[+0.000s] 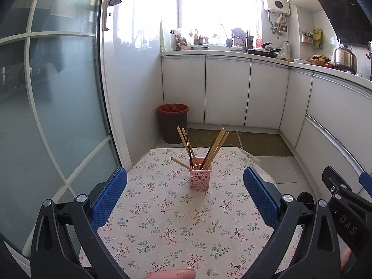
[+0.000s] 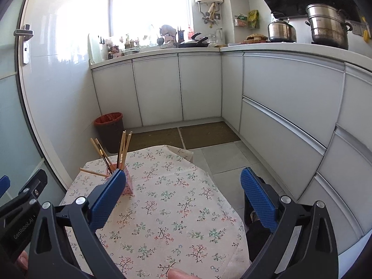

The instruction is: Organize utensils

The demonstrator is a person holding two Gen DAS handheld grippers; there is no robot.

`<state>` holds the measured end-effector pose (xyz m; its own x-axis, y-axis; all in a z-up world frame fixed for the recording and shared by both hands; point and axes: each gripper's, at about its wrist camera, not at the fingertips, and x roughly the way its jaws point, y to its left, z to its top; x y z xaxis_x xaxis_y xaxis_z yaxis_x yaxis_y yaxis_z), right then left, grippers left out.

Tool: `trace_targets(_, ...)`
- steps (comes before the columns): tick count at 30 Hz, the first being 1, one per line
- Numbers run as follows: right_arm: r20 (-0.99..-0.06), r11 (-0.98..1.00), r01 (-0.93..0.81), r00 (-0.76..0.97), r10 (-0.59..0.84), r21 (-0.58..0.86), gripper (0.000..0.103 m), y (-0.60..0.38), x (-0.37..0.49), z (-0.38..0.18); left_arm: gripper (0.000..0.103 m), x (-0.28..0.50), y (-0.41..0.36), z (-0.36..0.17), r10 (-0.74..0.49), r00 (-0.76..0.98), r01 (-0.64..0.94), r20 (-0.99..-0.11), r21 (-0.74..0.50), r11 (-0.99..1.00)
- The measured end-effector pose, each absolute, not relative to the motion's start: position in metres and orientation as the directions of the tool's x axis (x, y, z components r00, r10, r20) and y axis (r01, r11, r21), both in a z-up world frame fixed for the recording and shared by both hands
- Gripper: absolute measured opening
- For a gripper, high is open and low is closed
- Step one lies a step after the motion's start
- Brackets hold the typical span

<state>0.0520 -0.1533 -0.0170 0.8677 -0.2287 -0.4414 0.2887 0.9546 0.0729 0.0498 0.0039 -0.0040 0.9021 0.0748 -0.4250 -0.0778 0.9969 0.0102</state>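
Chopsticks (image 1: 204, 148) splayed in pink holder (image 1: 200, 179).
Left gripper (image 1: 184, 195) and right gripper (image 2: 183, 194) both agape, empty; careless reach near holder could topple it.

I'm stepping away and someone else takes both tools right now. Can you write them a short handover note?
Left tool: open, nothing in it.
Right tool: open, nothing in it.
Chopsticks: standing in the pink holder on the floral tablecloth; they splay out, and one leans low over the holder's rim.
Done: no loose utensils visible on the cloth.
Left: probably nothing, though you might straighten the low-leaning chopstick.
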Motion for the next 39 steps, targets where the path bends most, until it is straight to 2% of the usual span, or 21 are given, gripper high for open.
trace_targets(39, -0.496, 0.959, 0.261, 0.85, -0.177, 0.106, 0.096, -0.157, 0.054, -0.028, 0.096, 0.054, -0.002, -0.007, 0.096, 0.894, -0.088, -0.438, 0.039, 0.995)
